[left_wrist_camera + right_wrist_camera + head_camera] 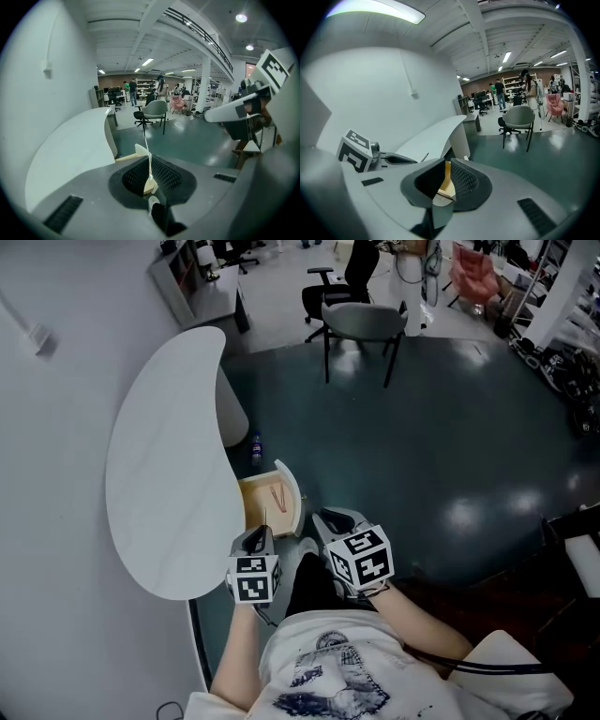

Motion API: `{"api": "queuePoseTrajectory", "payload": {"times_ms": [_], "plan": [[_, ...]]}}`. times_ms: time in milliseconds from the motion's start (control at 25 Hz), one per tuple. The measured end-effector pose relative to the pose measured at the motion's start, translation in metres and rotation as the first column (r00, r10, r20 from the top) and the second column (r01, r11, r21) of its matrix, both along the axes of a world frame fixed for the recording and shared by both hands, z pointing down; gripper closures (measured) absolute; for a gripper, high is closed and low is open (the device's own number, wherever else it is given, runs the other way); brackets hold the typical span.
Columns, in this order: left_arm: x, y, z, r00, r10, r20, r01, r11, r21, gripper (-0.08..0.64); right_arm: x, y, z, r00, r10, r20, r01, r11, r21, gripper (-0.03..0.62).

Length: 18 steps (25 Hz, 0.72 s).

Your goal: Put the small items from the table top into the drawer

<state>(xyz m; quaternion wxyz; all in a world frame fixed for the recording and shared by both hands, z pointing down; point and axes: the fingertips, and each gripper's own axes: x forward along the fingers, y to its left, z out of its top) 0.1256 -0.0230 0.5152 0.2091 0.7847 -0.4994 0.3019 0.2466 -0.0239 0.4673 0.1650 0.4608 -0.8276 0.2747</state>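
Drawer (259,512): lying open, mid-frame, just above both grippers.
Left gripper (260,535): sitting under it, jaws pressing together, empty.
Right gripper (323,521): sitting at its right, jaws gaping slightly, empty.

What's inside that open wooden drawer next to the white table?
Thin reddish sticks lie on the drawer's wooden floor. The left gripper covers its near corner, and whatever sits under the table top is hidden.

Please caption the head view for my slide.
Open light-wood drawer by white curved tabletop, left gripper and right gripper near it.
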Motion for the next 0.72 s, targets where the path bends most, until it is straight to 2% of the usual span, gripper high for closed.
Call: {"api": "queuePoseTrajectory", "payload": {"times_ms": [320, 720], "plan": [[0.006, -0.034, 0.036, 1.000, -0.011, -0.002, 0.011, 0.999, -0.044, 0.518, 0.001, -0.033, 0.022, 1.000, -0.026, -0.014, 0.026, 0.999, -0.036, 0.540], [0.005, -0.087, 0.116, 0.996, -0.088, -0.018, 0.085, 0.987, -0.135, 0.518, -0.008, -0.092, 0.088, 0.997, -0.068, -0.034, 0.064, 0.992, -0.111, 0.540]]}}
